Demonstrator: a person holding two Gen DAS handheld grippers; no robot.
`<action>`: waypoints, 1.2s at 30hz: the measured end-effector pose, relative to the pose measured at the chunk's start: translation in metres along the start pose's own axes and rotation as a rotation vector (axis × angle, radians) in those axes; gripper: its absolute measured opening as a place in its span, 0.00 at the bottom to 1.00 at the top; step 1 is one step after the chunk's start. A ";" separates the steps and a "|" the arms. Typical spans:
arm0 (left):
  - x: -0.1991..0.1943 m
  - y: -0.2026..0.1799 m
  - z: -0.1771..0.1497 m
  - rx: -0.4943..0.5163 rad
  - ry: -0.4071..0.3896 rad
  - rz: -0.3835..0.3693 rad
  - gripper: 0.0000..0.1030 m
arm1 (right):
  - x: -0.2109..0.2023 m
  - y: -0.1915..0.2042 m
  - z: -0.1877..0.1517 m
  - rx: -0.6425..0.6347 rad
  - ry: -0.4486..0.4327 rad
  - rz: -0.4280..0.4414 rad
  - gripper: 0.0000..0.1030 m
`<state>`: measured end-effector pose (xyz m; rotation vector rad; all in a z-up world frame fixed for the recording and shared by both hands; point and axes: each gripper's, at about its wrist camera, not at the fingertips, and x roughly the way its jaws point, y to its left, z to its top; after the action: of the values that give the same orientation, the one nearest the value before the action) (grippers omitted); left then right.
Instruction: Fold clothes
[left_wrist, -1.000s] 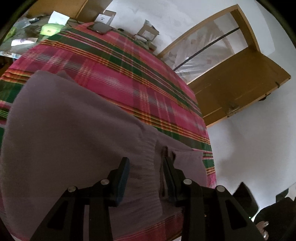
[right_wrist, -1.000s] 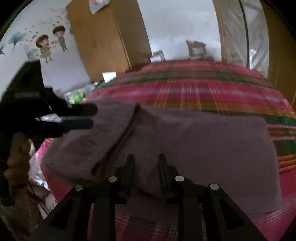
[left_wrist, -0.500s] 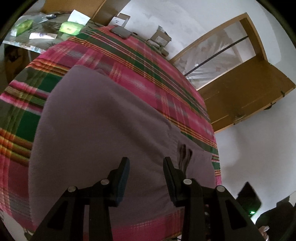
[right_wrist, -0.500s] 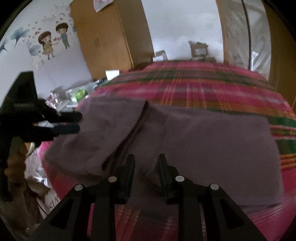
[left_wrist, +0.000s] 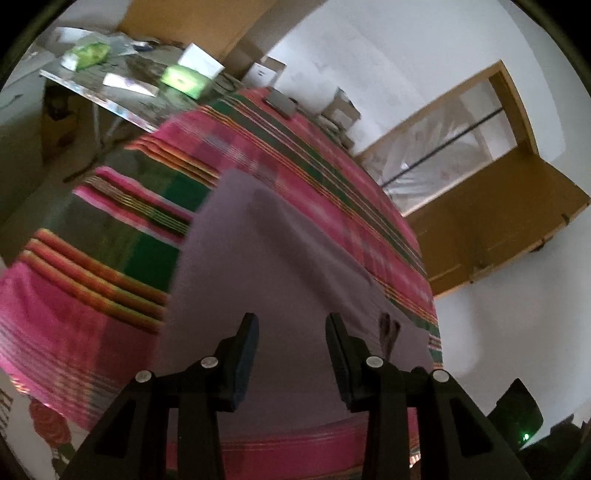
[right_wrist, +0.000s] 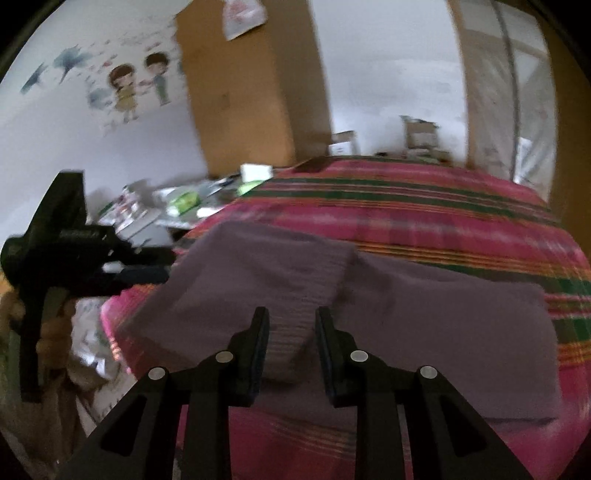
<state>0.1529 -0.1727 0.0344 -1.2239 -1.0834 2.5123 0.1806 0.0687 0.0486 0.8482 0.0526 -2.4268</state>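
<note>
A bed (left_wrist: 280, 155) covered in a pink, green and orange plaid blanket (right_wrist: 424, 206) filled most of both views and served as the landmark. On the bed's near edge lay the purple knitted garment (right_wrist: 443, 317), spread flat; one part of it was folded over the rest toward the bed's left corner, its ribbed hem (right_wrist: 295, 321) facing the camera of the right wrist. In the left wrist view the same garment (left_wrist: 280, 280) ran from the bed's near edge up toward its middle.

Beyond the far end of the bed stood a tall wooden wardrobe (right_wrist: 255, 81), and a wooden-framed window (left_wrist: 454, 125) was set in the wall by the bed's far right side. A cluttered desk (left_wrist: 110, 77) with green packets and papers stood off the bed's left side. Small cardboard boxes (right_wrist: 419, 134) sat against the wall past the bed's far end, and a flat dark object (left_wrist: 281, 102), too blurred to identify, lay on the blanket near that end.

The left hand-held gripper (left_wrist: 291, 326) hovered above the garment at the bed's near edge, jaws apart with nothing between them. From the right wrist it appeared off the bed's left corner (right_wrist: 147, 264), clear of the cloth. The right hand-held gripper (right_wrist: 291, 321) was also parted and empty, poised over the ribbed hem at the bed's near edge.
</note>
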 end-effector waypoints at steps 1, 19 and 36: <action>-0.002 0.005 0.001 -0.009 -0.005 0.005 0.37 | 0.004 0.007 0.001 -0.014 0.006 0.007 0.26; -0.002 0.070 0.000 -0.103 0.094 -0.007 0.37 | 0.075 0.109 -0.009 -0.251 0.114 0.220 0.34; 0.006 0.086 0.013 -0.223 0.230 -0.263 0.37 | 0.097 0.163 -0.024 -0.398 0.078 0.186 0.68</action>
<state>0.1540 -0.2402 -0.0211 -1.2880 -1.3895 2.0459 0.2171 -0.1119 -0.0041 0.7274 0.4503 -2.1083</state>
